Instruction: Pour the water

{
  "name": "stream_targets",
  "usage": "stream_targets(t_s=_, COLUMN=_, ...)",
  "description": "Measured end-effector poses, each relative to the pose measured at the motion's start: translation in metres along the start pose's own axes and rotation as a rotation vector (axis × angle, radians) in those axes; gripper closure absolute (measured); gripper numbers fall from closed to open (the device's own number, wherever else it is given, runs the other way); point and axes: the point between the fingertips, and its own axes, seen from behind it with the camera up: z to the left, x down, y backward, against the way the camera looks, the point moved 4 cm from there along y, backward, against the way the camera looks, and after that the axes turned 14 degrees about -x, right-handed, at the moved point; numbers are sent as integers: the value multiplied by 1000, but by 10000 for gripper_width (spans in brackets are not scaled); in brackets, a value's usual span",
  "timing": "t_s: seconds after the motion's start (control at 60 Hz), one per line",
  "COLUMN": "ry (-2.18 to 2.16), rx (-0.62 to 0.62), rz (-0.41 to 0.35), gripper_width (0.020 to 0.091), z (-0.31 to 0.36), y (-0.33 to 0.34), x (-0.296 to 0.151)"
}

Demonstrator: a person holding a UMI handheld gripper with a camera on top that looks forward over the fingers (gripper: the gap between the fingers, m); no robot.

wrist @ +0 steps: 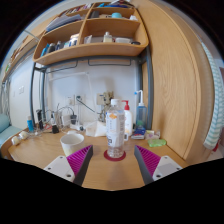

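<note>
A clear plastic water bottle [115,126] with a white label and a pale cap stands upright on a round red coaster [115,155] on the wooden desk [40,150]. A white cup [72,143] stands on the desk to the left of the bottle. My gripper [113,161] is open, its magenta pads [80,158] spread wide to either side. The bottle stands just ahead of the fingertips, centred between them, with a clear gap at each side. Nothing is held.
Behind the bottle stand a spray bottle [138,112] and small items against the white wall. A wooden shelf [88,45] with jars hangs above. A tall wooden cabinet side [180,80] rises at the right. Small white things [18,138] lie at the desk's far left.
</note>
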Motion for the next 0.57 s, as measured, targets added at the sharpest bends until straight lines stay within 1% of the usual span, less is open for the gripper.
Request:
stream_targets(t_s=0.083, ry=7, rx=28, rz=8, gripper_width=246, z=7, y=16, x=1)
stream_targets(t_s=0.25, ry=39, rx=26, rz=-20, gripper_width=241, z=22, y=32, x=-8)
stream_targets(t_s=0.467, ry=65, rx=33, rz=-57, gripper_width=240, z=27, y=38, x=-19)
stream_targets(t_s=0.567, ry=47, rx=14, rz=-66, gripper_width=244, z=34, y=35, x=-20)
